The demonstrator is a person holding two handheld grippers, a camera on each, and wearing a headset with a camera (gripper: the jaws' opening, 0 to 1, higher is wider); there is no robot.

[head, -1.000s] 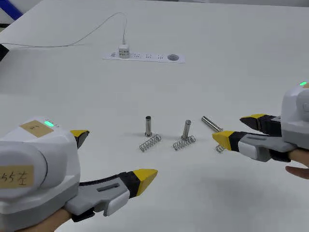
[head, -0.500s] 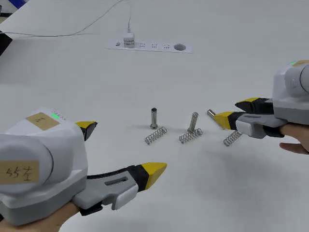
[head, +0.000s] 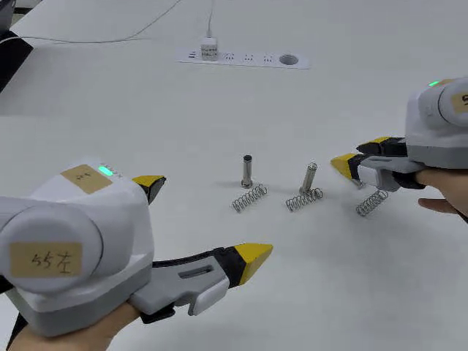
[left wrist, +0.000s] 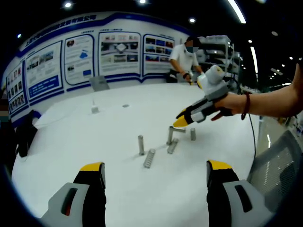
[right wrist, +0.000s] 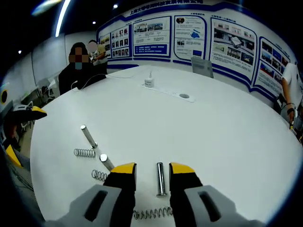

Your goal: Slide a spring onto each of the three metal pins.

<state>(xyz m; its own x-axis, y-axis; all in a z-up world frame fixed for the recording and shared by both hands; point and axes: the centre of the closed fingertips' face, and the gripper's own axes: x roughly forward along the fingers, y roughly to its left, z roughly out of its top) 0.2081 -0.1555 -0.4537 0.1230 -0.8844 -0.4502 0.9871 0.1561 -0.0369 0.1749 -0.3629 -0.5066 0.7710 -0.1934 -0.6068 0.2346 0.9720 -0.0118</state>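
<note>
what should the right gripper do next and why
Probably shut the right gripper on the pin: it lies flat between the open jaws, not yet gripped, while another pin stands upright. A spring lies close by on the table.

Pins [head: 247, 170]: bare metal, smooth, silvery sheen. 
Springs [head: 249, 198]: thin metal wire, shiny. 
Table [head: 146, 110]: white, smooth, matt. 
Left gripper [head: 203, 219], right gripper [head: 355, 156]: white plastic housings with soft gloss, grey plastic jaws, yellow matt tips. 
Label [head: 46, 259] on left housing: tan paper, matt. 
Power strip [head: 245, 57]: white plastic.
</note>
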